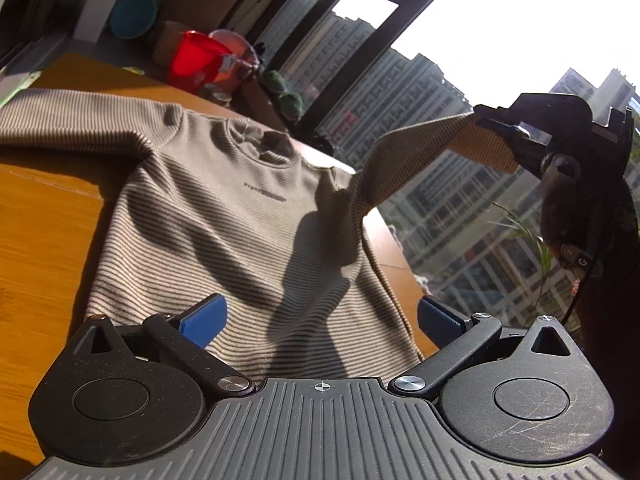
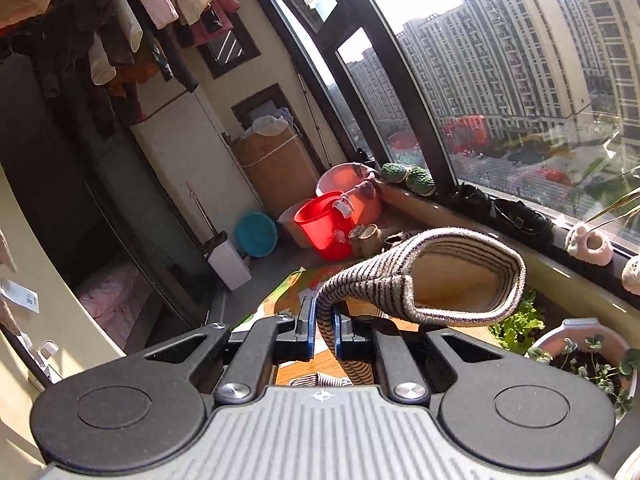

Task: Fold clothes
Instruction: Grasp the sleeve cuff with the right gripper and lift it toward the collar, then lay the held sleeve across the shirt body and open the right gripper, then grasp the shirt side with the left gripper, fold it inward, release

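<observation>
A beige striped sweater (image 1: 224, 216) lies flat, front up, on a wooden table (image 1: 36, 232). My left gripper (image 1: 320, 320) is open and empty, low over the sweater's hem, its blue pads (image 1: 204, 320) spread wide. My right gripper (image 1: 500, 136) is shut on the cuff of the sweater's right sleeve (image 1: 408, 160) and holds it stretched up off the table toward the window. In the right wrist view the striped cuff (image 2: 432, 284) sticks out open-ended from between the closed fingers (image 2: 324, 334).
A red bucket (image 1: 192, 60) and a pink basin (image 2: 360, 188) stand on the floor beyond the table. A window with a dark frame (image 1: 352, 40) runs along the right. Potted plants (image 2: 576, 360) stand by the sill. Clothes hang overhead (image 2: 120, 8).
</observation>
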